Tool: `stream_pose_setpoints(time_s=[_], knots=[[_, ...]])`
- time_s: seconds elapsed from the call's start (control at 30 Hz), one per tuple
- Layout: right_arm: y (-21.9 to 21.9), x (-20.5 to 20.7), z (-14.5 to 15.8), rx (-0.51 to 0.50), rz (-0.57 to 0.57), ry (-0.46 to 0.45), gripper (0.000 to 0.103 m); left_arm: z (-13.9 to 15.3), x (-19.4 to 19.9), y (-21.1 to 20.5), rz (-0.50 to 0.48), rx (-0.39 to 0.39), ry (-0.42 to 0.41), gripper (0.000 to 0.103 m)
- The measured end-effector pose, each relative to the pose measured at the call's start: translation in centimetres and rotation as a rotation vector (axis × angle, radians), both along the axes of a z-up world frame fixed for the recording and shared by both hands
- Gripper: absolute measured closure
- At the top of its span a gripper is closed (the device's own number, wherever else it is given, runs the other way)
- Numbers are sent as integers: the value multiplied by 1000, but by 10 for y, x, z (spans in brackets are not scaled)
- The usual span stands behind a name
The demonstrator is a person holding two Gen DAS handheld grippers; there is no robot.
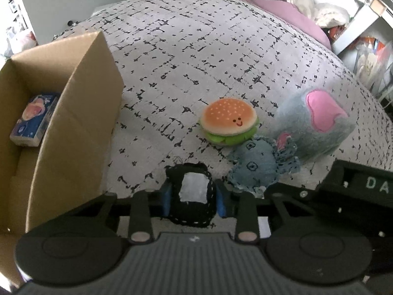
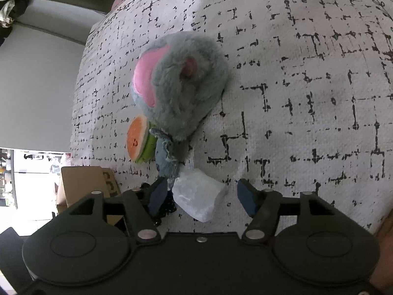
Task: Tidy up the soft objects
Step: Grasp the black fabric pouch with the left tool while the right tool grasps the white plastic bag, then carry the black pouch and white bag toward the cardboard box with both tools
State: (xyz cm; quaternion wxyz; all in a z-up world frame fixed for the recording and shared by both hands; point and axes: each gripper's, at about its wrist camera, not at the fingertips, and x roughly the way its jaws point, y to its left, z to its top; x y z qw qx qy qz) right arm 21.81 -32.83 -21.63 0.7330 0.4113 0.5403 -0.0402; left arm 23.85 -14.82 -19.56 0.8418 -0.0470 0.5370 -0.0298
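On the patterned bedspread, my left gripper is shut on a small black stitched pouch with a white window. A burger plush, a blue denim plush and a grey-and-pink furry plush lie just ahead to the right. In the right wrist view my right gripper is open around a clear plastic packet, touching nothing firmly. The furry plush, burger plush and denim plush lie beyond it.
An open cardboard box stands at the left with a tissue pack inside; it also shows in the right wrist view. A purple pillow and cluttered shelves lie beyond the bed.
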Motion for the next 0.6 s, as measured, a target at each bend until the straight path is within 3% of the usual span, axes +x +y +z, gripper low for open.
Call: stream_pose_setpoints(time_s=[0.2,0.27,0.6], knots=[[8,5,0,-41,26,-16,40,4,-9,5,11,-19,6,70],[10,7,0,-57,40,-16,55,5,-11,8,22,-29,7,70],[9,-8,21,-63,51,-86,57,33,-28,15,37,-31,-46,70]])
